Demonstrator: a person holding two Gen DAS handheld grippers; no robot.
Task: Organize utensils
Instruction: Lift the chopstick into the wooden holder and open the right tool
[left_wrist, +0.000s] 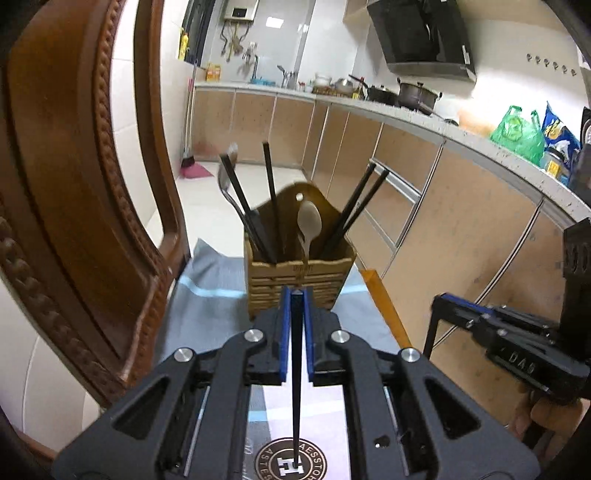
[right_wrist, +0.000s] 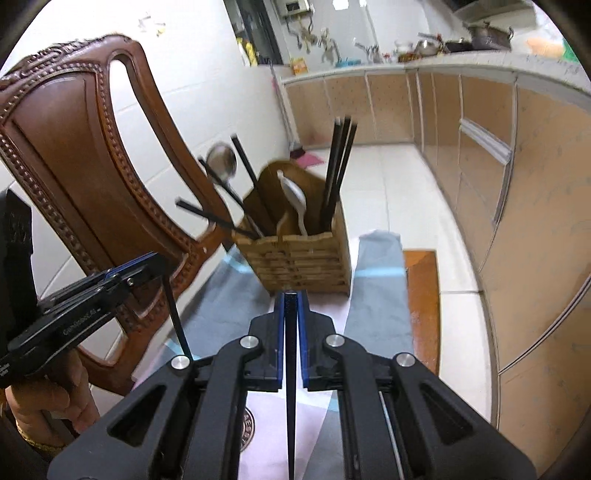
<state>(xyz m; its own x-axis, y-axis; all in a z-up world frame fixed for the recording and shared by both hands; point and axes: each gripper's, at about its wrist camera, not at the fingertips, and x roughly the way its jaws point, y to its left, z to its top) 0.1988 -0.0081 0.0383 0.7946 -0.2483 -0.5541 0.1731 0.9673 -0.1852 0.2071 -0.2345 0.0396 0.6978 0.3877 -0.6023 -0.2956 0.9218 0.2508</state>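
A slatted bamboo utensil holder (left_wrist: 295, 282) (right_wrist: 299, 262) stands on the cloth-covered table, holding several black chopsticks (left_wrist: 354, 206) (right_wrist: 338, 166), a white spoon (left_wrist: 308, 225) (right_wrist: 293, 201) and a metal ladle (left_wrist: 225, 177) (right_wrist: 221, 160). My left gripper (left_wrist: 296, 295) is shut on a black chopstick (left_wrist: 296, 387), just in front of the holder. My right gripper (right_wrist: 291, 295) is shut on another black chopstick (right_wrist: 290, 387), also close before the holder. The right gripper shows in the left view (left_wrist: 439, 301); the left gripper shows in the right view (right_wrist: 159, 260).
A carved wooden chair (left_wrist: 74, 184) (right_wrist: 85, 147) stands close on the left. A grey-blue cloth (left_wrist: 207, 295) (right_wrist: 376, 314) covers the table; the table's wooden edge (left_wrist: 384, 306) (right_wrist: 421, 295) is on the right. Kitchen cabinets and a counter (left_wrist: 443, 184) run along the right.
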